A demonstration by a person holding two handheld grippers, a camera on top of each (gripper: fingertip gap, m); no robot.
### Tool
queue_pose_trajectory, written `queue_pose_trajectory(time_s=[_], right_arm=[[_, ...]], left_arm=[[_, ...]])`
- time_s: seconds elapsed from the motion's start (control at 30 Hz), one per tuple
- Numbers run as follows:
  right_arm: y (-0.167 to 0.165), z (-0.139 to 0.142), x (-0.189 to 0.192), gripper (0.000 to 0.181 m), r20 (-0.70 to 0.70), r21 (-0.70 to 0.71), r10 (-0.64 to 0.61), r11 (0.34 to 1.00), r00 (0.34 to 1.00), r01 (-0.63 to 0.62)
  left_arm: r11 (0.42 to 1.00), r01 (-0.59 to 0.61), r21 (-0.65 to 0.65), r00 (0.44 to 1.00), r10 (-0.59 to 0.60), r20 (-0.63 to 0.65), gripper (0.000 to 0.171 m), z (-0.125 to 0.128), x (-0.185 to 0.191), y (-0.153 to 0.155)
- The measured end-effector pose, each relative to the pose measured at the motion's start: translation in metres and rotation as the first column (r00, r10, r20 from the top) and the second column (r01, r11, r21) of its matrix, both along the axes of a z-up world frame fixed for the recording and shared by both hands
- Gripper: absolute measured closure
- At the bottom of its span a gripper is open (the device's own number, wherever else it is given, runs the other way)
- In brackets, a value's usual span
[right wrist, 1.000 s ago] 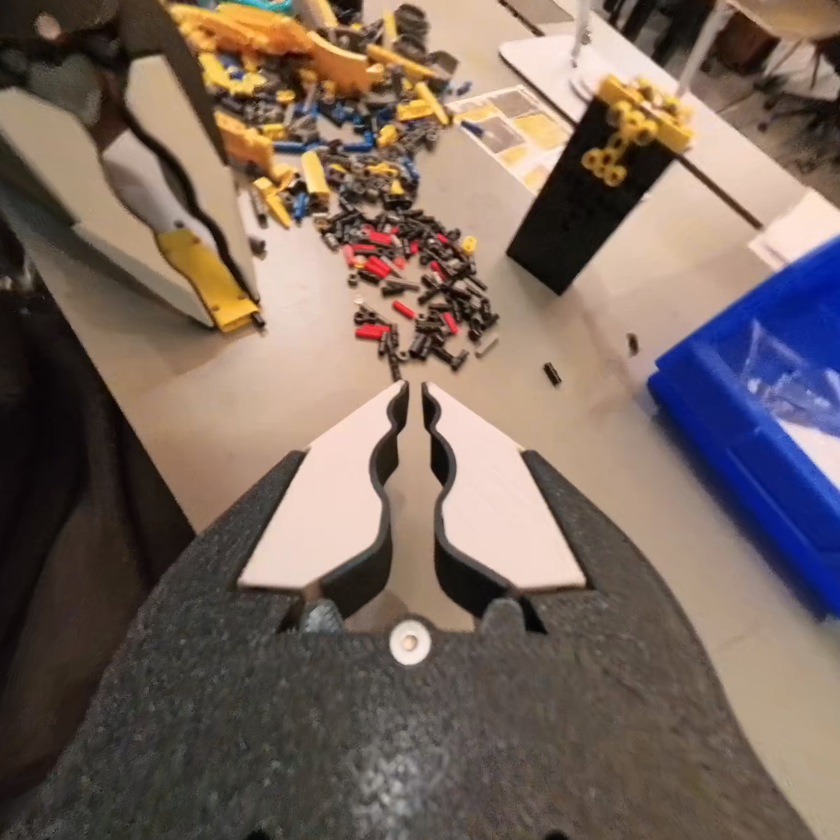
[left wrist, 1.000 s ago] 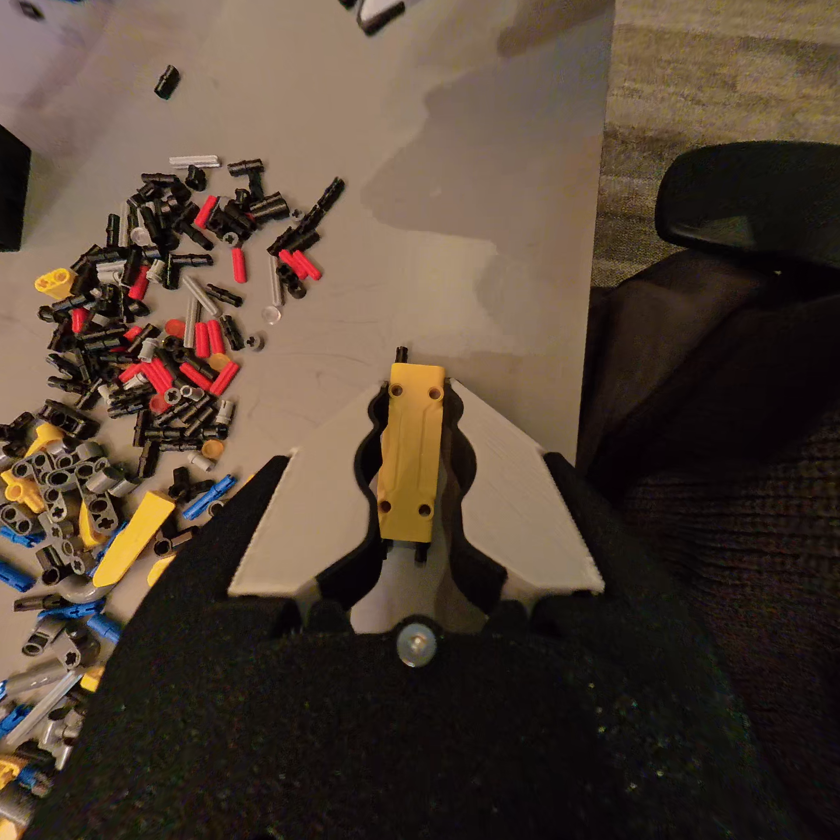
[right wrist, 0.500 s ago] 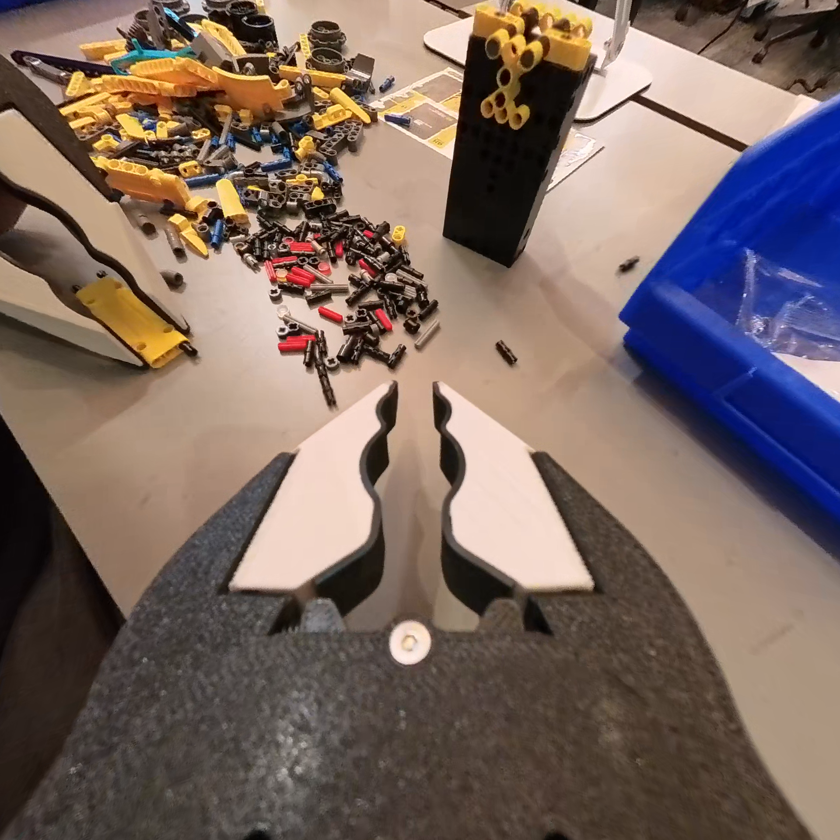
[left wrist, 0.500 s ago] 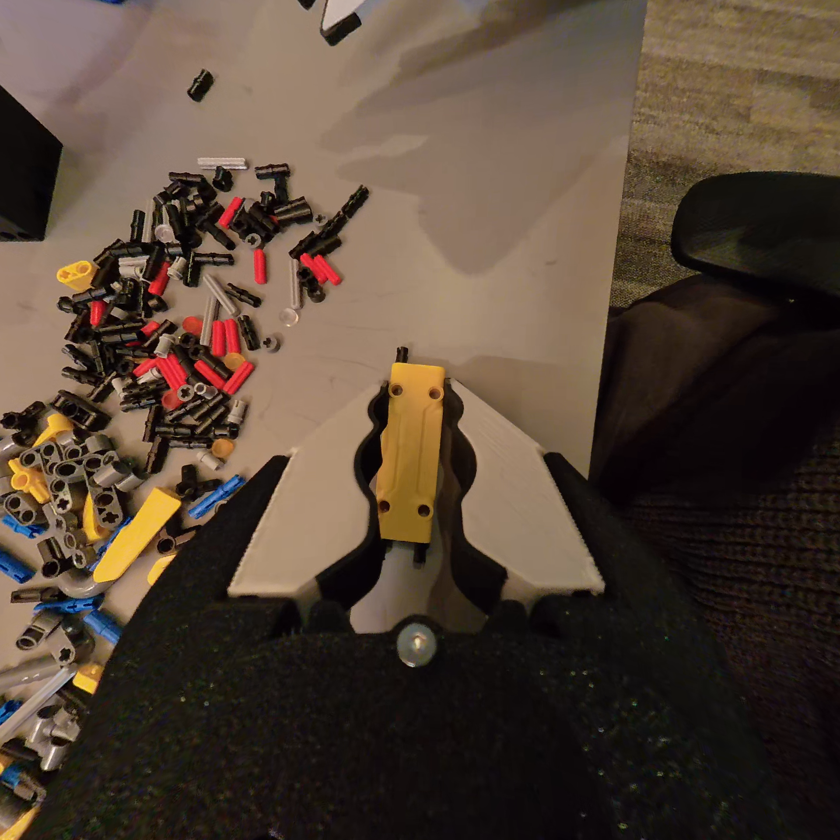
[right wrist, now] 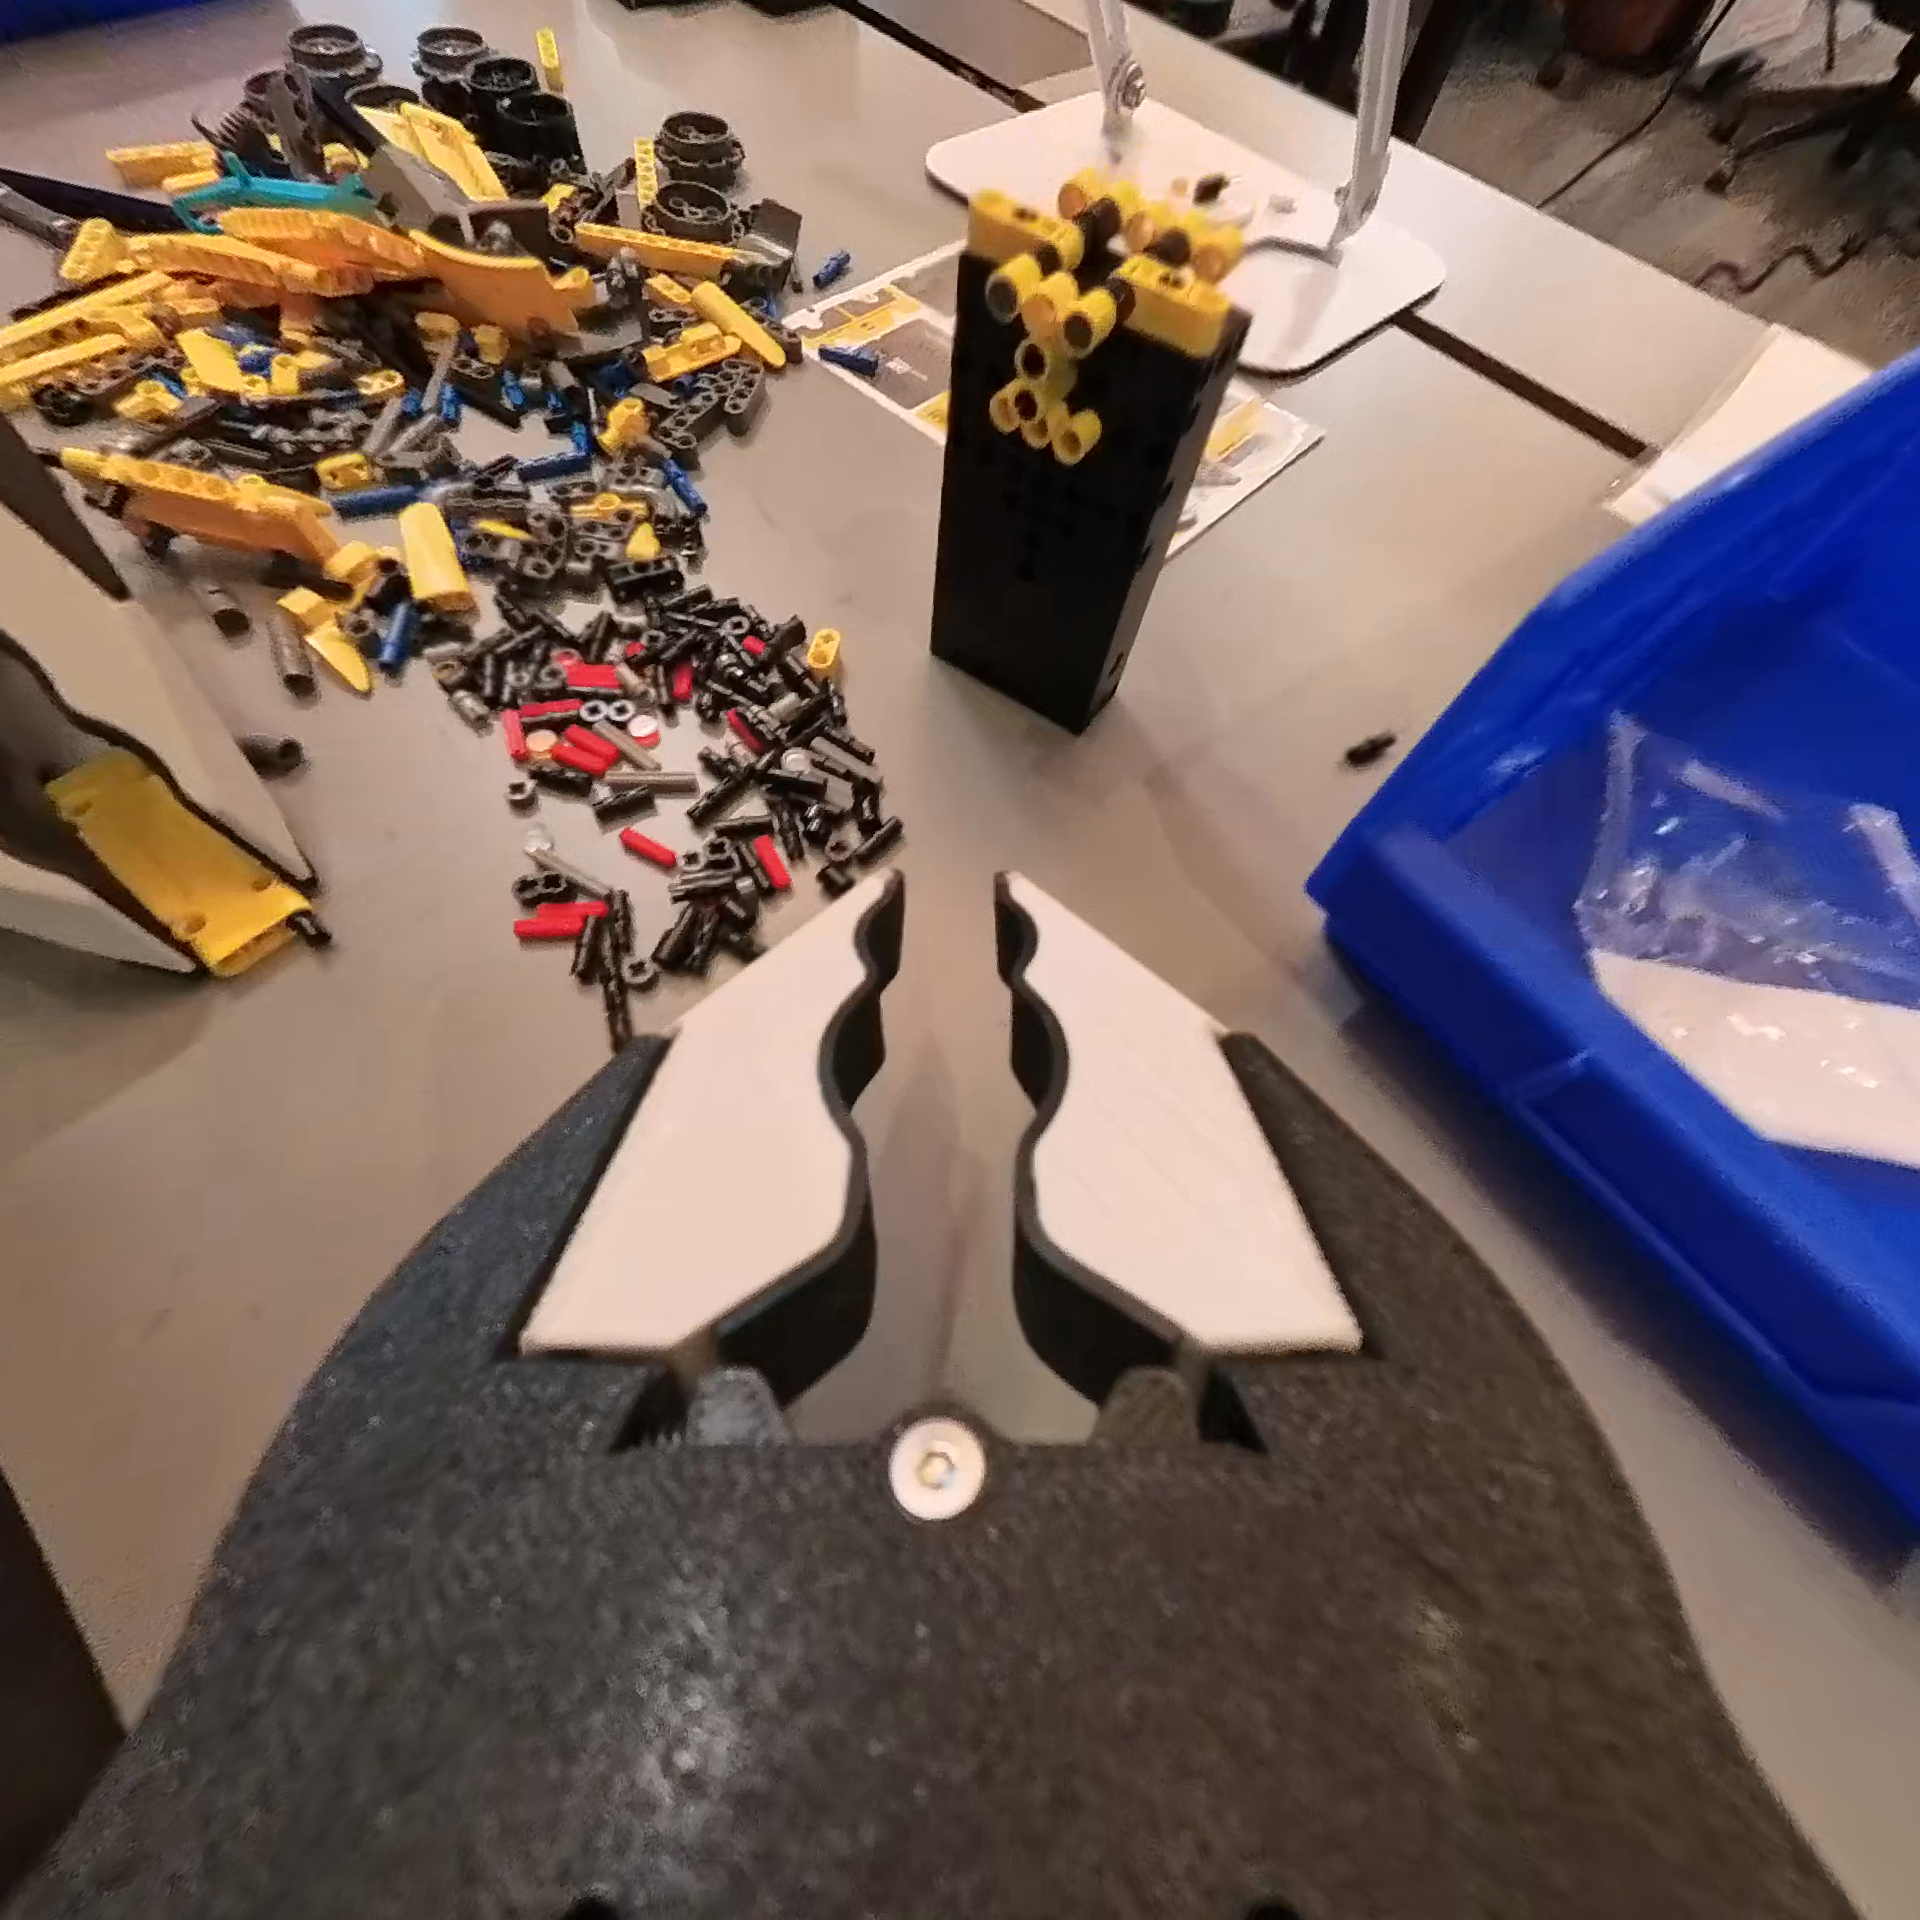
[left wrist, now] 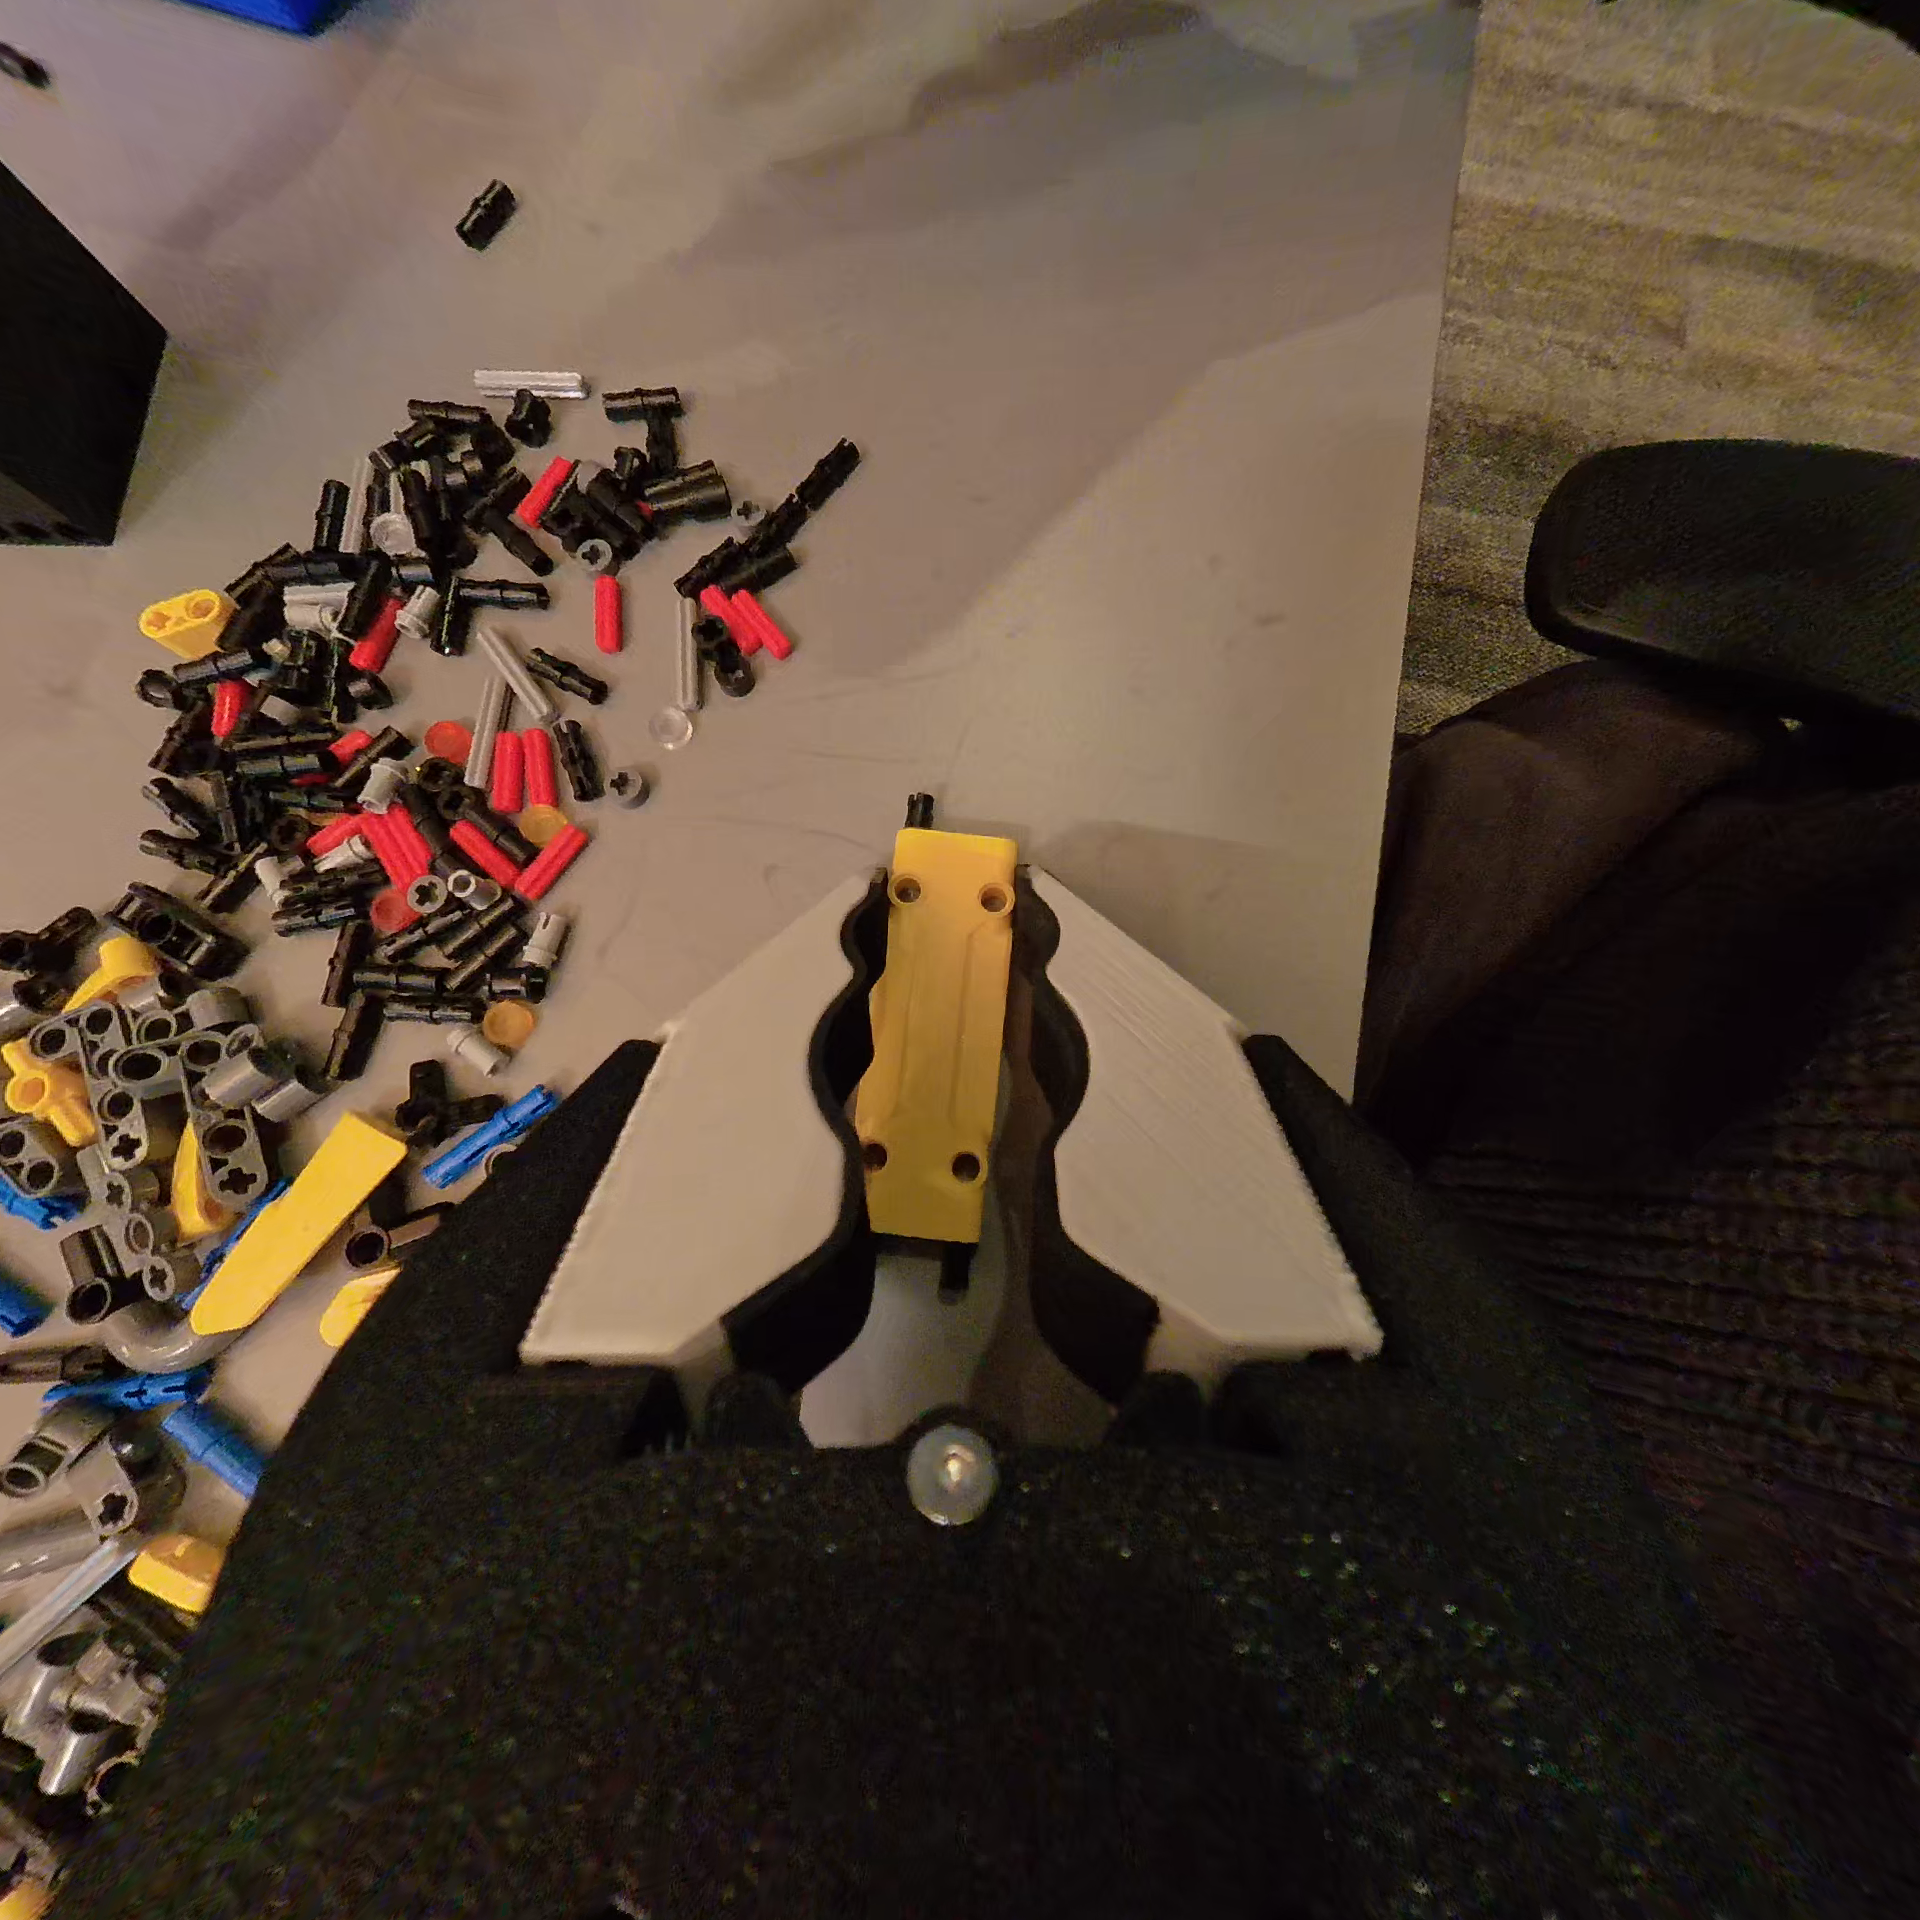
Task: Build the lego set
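A: Left wrist view, left to right?
B: Pile of small black, red and grey pins (left wrist: 436, 748) on the desk (left wrist: 1039, 416), left half of frame. Grey and yellow beams below it, lower left. Black block (left wrist: 62, 384) at the left edge. Left claw (left wrist: 951, 883) centre frame, pinching a yellow panel (left wrist: 930, 1039) lengthwise; black pin sticks out past the tips. Dark chair armrest (left wrist: 1725, 561) on the right.
A: Right wrist view?
B: Left claw (right wrist: 255, 925) at the left edge, yellow panel (right wrist: 166, 862) in it, tip near the desk (right wrist: 312, 1195). Pin pile (right wrist: 686, 769) centre-left, bigger yellow parts heap (right wrist: 343, 312) upper left. Right claw (right wrist: 948, 904) bottom centre, spread apart, nothing between its fingers, just beside the pile's near edge. Black tower (right wrist: 1060, 499) with yellow pieces on top, upper centre. Blue bin (right wrist: 1558, 1039) on the right, clear plastic bag inside.
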State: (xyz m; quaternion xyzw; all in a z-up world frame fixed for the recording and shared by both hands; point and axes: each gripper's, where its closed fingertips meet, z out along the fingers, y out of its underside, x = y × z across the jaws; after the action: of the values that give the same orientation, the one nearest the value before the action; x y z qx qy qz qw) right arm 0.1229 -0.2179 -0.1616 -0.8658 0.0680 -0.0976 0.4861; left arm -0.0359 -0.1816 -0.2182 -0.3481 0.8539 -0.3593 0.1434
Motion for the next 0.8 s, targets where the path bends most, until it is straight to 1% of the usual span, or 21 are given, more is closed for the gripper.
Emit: queue_pose_trajectory(time_s=[0.1,0.23,0.3,0.37,0.4,0.43,0.47,0.53,0.57,0.6,0.67,0.73,0.8], right_arm=[[0.005,0.018,0.013,0.164,0.042,-0.001,-0.006,1.0,0.999,0.006],[0.017,0.053,0.044,0.164,0.075,-0.036,-0.006,0.999,0.997,0.009],[0.032,0.071,0.061,0.164,0.077,-0.086,0.028,0.996,0.997,-0.021],[0.05,0.078,0.074,0.164,0.033,-0.199,0.089,0.977,0.995,-0.081],[0.057,0.077,0.079,0.164,0.009,-0.28,0.137,0.951,0.991,-0.129],[0.063,0.072,0.086,0.164,0.006,-0.375,0.19,0.91,0.982,-0.174],[0.064,0.065,0.097,0.164,0.038,-0.483,0.242,0.854,0.969,-0.195],[0.06,0.051,0.126,0.163,0.124,-0.673,0.364,0.715,0.923,-0.191],[0.058,0.042,0.131,0.161,0.104,-0.729,0.412,0.65,0.905,-0.212],[0.056,0.033,0.131,0.159,0.045,-0.764,0.427,0.597,0.903,-0.245],[0.056,0.018,0.129,0.15,-0.06,-0.805,0.42,0.516,0.905,-0.293],[0.058,0.007,0.135,0.144,-0.092,-0.841,0.415,0.454,0.905,-0.294],[0.06,-0.003,0.138,0.136,-0.143,-0.867,0.376,0.399,0.915,-0.299]], left_arm=[[1.0,0.0,-0.001,1.0,0.0,0.001,0.148,0.0,0.0,0.0],[1.0,0.0,-0.003,1.0,0.0,0.003,0.148,0.0,0.0,0.0],[1.0,0.0,-0.005,1.0,0.0,0.004,0.148,0.0,0.0,0.0],[1.0,-0.001,-0.004,1.0,0.001,0.006,0.148,0.0,0.0,0.0],[1.0,-0.001,-0.003,1.0,0.001,0.008,0.148,0.0,0.0,0.0],[1.0,-0.001,-0.001,1.0,0.001,0.011,0.148,0.0,0.0,0.0],[1.0,-0.001,0.003,1.0,0.001,0.015,0.148,0.0,0.0,0.0],[1.0,-0.002,0.011,1.0,0.002,0.024,0.148,0.0,0.0,0.0],[1.0,-0.002,0.012,1.0,0.002,0.026,0.148,0.0,0.0,0.0],[1.0,-0.003,0.011,1.0,0.002,0.025,0.148,0.0,0.0,0.0],[1.0,-0.002,0.003,1.0,0.002,0.018,0.148,0.0,0.0,0.0],[1.0,-0.001,-0.007,1.0,0.001,0.009,0.148,0.0,0.0,0.0],[1.0,0.0,-0.019,1.0,0.0,0.0,0.148,0.0,0.0,0.0]])
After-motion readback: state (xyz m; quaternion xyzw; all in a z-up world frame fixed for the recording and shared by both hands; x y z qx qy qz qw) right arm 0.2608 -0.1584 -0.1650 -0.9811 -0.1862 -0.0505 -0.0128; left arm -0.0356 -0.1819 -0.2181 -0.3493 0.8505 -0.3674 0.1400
